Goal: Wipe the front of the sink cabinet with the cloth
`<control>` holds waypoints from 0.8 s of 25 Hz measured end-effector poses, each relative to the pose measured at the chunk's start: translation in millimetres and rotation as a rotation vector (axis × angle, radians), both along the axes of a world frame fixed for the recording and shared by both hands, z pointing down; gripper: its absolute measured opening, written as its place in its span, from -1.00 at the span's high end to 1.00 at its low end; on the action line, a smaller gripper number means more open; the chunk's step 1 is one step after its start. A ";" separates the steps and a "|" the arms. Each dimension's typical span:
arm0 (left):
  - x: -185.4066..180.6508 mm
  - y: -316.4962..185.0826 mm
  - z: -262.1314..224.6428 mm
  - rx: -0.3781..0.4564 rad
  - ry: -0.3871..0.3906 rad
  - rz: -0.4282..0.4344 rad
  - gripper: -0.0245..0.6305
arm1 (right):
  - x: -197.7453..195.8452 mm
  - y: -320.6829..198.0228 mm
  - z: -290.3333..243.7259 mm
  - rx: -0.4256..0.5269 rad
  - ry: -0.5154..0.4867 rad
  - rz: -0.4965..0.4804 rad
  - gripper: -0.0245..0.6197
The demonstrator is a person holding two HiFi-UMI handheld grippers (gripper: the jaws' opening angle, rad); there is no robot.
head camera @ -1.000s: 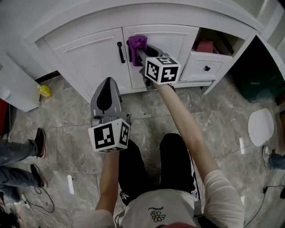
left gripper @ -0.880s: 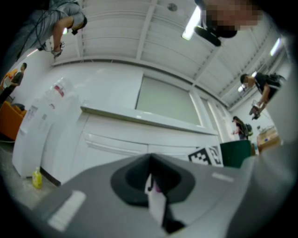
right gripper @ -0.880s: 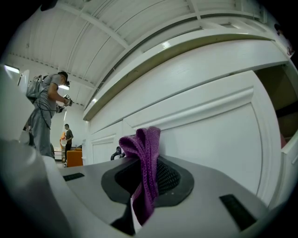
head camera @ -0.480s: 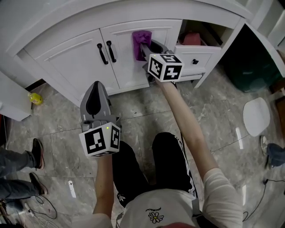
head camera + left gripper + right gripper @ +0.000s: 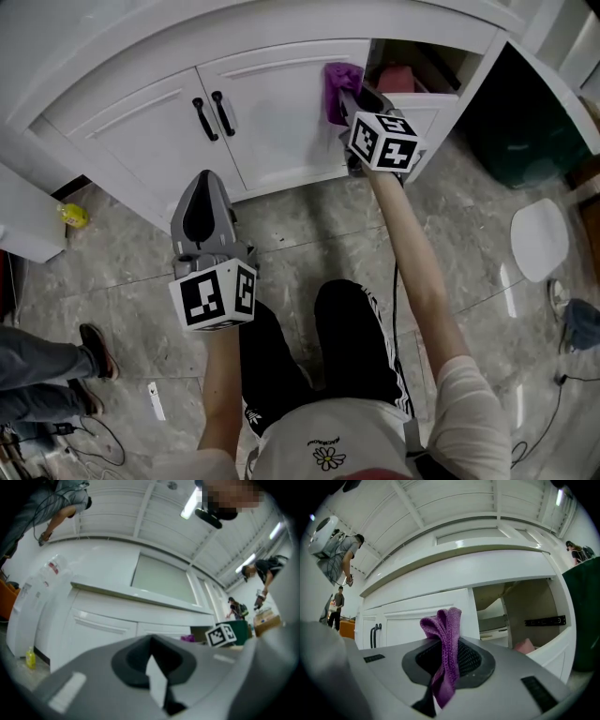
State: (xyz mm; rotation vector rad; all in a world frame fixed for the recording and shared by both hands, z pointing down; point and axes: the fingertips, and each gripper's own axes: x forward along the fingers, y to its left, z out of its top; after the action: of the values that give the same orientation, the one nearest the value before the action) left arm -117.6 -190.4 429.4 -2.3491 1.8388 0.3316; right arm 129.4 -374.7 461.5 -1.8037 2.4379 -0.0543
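White cabinet (image 5: 131, 131) front: right gripper (image 5: 343, 96), clamping the cloth (image 5: 335, 82), had slid right to the door (image 5: 281, 112) edge, so the doors were probably done. Left gripper (image 5: 206, 187) hung closed, empty.

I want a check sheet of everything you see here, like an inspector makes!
Surface: white cabinet front, both doors shut.
Job's things: purple cloth, seemingly against the right door's upper corner.
Clutter: yellow bottle on the floor; pink thing in the open drawer.
Grippers: right hand-held gripper shut on the cloth; left hand-held gripper shut, empty, away from the cabinet.
Cables: cable on the floor.
Surroundings: grey tiled floor; someone's legs at left.
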 end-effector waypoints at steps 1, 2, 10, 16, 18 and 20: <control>2.1 -0.1 -0.6 0.000 0.004 0.004 0.91 | 2.4 1.0 0.1 0.000 0.008 0.006 0.76; 4.0 0.0 -1.3 0.001 0.008 0.009 0.91 | 5.2 1.9 0.1 0.001 0.011 0.014 0.76; 4.7 -1.5 -3.1 0.009 0.017 0.023 0.91 | 36.3 2.2 2.1 -0.002 0.019 0.094 0.76; 0.0 -0.4 0.7 0.006 0.028 0.014 0.91 | 36.7 1.0 2.4 -0.010 0.013 0.095 0.76; -1.2 1.1 -0.1 0.007 0.021 0.011 0.91 | 35.7 2.5 2.5 -0.012 0.003 0.099 0.76; -4.9 3.2 1.1 0.002 0.022 0.002 0.91 | 28.7 8.1 3.0 -0.021 -0.018 0.080 0.76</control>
State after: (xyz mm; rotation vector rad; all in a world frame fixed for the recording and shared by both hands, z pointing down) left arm -122.5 -187.2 430.5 -2.3556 1.8445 0.3611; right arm 158.2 -366.6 464.6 -1.8995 2.3589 -0.0888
